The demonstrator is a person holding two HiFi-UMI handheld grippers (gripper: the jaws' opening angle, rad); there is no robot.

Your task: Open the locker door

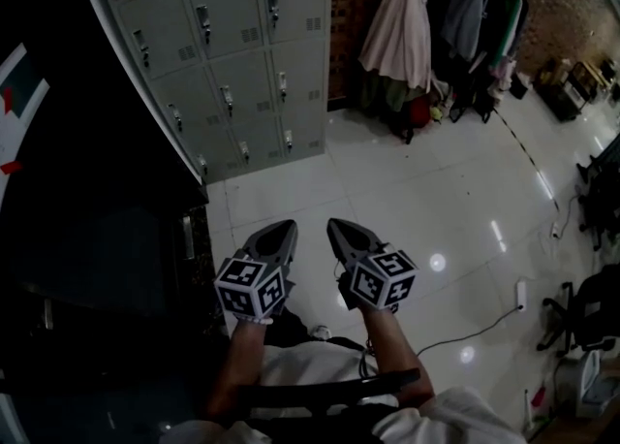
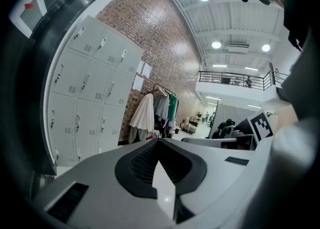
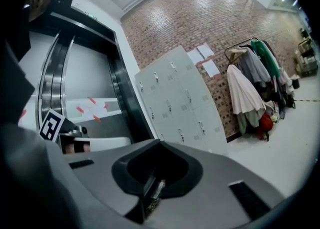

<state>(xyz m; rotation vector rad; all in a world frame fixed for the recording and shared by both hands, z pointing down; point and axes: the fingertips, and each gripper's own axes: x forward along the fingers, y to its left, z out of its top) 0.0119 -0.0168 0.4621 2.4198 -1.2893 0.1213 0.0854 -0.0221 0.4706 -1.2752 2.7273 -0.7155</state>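
Observation:
A bank of grey lockers (image 1: 232,54) with small handles on closed doors stands against the wall at the upper left, well ahead of me. It also shows in the left gripper view as lockers (image 2: 85,98) and in the right gripper view as lockers (image 3: 177,103). My left gripper (image 1: 288,227) and right gripper (image 1: 332,225) are held side by side close to my body, over the floor and far from the lockers. The left gripper (image 2: 159,139) has its jaws together with nothing in them. The right gripper (image 3: 160,142) is shut and empty too.
A dark metal-framed structure (image 1: 97,238) rises at my left. A rack of hanging coats (image 1: 436,25) stands by the brick wall right of the lockers. A cable and power strip (image 1: 520,292) lie on the white tiled floor (image 1: 407,200), with office chairs (image 1: 581,316) at the right.

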